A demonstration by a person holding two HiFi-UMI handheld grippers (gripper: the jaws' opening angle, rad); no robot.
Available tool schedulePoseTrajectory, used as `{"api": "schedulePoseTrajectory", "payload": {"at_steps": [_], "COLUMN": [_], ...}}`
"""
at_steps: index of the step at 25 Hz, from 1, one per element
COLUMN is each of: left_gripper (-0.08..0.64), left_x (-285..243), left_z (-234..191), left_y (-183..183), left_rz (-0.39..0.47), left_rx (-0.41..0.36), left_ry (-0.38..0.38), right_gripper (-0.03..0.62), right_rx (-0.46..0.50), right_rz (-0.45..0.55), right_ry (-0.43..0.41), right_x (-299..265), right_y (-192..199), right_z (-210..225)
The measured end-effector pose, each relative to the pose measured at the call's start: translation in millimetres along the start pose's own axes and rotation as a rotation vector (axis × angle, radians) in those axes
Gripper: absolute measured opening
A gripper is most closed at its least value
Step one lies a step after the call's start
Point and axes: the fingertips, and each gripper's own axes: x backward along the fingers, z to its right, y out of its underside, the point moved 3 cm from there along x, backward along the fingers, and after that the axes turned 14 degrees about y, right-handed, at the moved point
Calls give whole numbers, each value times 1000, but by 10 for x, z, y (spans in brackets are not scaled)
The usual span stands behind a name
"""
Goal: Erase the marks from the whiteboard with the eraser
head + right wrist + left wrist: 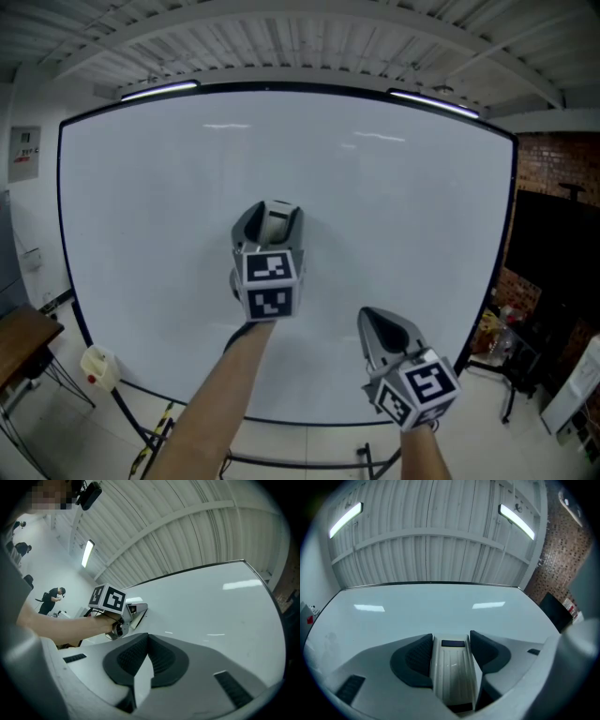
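While the eraser (453, 672) sits clamped between the dark pads of the left gripper (269, 217), it is held up at the middle of the whiteboard (403, 225). The right gripper (379, 323), jaws together and empty, hangs toward the board's lower right corner.

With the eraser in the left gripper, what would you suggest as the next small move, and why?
Probably draw the left gripper back from the whiteboard and check it: the eraser sits clamped between its jaws, and no marks show on the board in any view.
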Motion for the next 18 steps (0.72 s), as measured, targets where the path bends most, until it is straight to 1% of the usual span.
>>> {"api": "schedulePoseTrajectory", "payload": {"at_steps": [7, 14, 16, 18], "left_gripper": [258, 258, 258, 258], "left_x": [-158, -373, -405, -410], "left_z": [446, 1065, 1139, 1147], "left_y": [-8, 31, 18, 6], "left_rz": [27, 23, 19, 14], "left_rx": [33, 44, 43, 49], "left_ry": [44, 144, 155, 170], "right_gripper": [-3, -3, -3, -3], "right_rx": [10, 21, 18, 18], "right_rz": [-16, -31, -36, -38], "right_ry": [50, 109, 125, 124], "right_x": [206, 432, 484, 511], "right_y": [39, 81, 74, 63], "right_z": [330, 643, 723, 748]}}
